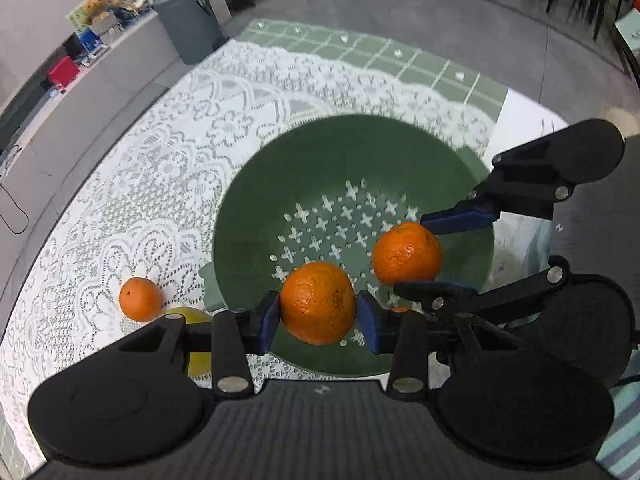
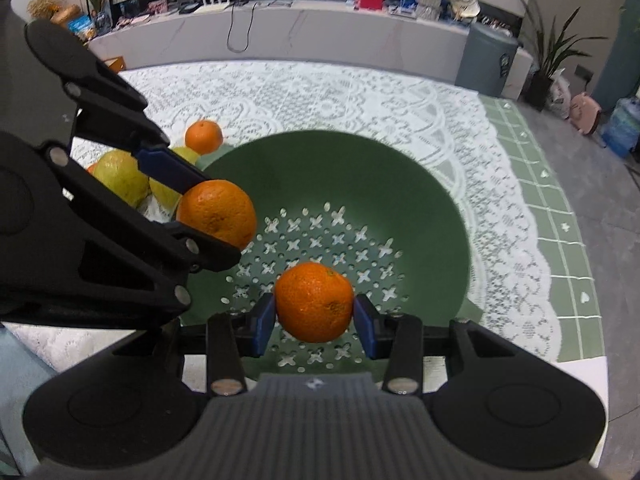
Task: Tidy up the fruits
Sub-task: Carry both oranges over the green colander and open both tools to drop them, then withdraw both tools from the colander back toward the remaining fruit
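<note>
A green colander bowl (image 1: 320, 160) (image 2: 360, 176) stands on a white lace cloth. In the left wrist view my left gripper (image 1: 319, 320) is shut on an orange (image 1: 316, 296) over the bowl's near side. To its right, my right gripper (image 1: 412, 254) is shut on a second orange (image 1: 404, 252) above the bowl. The right wrist view shows that second orange (image 2: 314, 300) between the blue pads of my right gripper (image 2: 314, 322). My left gripper (image 2: 220, 218) holds its orange (image 2: 218, 212) over the bowl's left rim. No fruit lies in the bowl.
A small orange (image 1: 140, 299) (image 2: 204, 136) and yellow-green fruits (image 1: 192, 316) (image 2: 120, 178) lie on the lace cloth (image 1: 160, 160) left of the bowl. A grey bin (image 2: 486, 60) stands on the floor beyond the table's far edge, below a long counter.
</note>
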`<act>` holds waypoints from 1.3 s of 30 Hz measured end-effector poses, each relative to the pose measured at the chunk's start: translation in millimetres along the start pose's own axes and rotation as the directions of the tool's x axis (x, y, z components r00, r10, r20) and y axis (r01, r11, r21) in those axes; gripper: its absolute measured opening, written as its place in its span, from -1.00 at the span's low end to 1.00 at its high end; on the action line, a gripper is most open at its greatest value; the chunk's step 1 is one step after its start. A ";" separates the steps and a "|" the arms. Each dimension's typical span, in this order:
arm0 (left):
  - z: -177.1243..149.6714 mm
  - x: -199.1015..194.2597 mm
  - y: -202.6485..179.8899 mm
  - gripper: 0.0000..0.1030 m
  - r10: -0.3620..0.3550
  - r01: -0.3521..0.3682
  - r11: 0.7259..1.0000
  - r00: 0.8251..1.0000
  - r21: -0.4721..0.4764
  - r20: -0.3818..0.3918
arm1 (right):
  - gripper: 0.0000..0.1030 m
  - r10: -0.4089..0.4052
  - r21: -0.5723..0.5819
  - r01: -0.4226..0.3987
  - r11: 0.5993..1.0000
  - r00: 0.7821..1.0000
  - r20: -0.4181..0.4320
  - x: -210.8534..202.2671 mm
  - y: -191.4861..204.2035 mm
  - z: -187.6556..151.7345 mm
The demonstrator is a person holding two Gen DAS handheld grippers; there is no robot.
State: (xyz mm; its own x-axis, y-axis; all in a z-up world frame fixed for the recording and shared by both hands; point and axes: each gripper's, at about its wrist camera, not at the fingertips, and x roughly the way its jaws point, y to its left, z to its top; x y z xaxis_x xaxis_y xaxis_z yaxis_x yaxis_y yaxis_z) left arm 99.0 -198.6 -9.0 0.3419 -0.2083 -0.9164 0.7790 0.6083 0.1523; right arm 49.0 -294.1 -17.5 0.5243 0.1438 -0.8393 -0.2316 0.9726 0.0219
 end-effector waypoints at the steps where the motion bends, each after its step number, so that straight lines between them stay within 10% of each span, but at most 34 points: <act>1: 1.7 3.5 -0.1 -0.09 -0.004 0.004 1.000 1.000 0.010 -0.016 | -0.22 0.000 -0.004 -0.001 1.000 1.000 -0.008 2.4 0.0 -0.1; 22: 10.8 37.7 4.3 -0.09 -0.030 0.037 0.998 0.991 0.053 -0.127 | -0.23 0.017 -0.006 -0.017 1.000 0.999 -0.038 16.9 -0.8 0.5; 39: 10.0 17.4 5.1 -0.01 -0.003 0.006 0.999 0.998 0.051 -0.066 | 0.33 0.007 -0.008 -0.007 1.000 1.000 0.017 4.3 -0.2 -5.6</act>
State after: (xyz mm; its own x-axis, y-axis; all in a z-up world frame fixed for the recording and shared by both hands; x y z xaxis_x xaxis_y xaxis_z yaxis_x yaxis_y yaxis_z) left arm 114.2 -206.8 -20.6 0.3042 -0.1586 -0.9393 0.8068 0.5672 0.1655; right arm 46.8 -294.7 -24.1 0.5362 0.1535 -0.8300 -0.2414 0.9702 0.0235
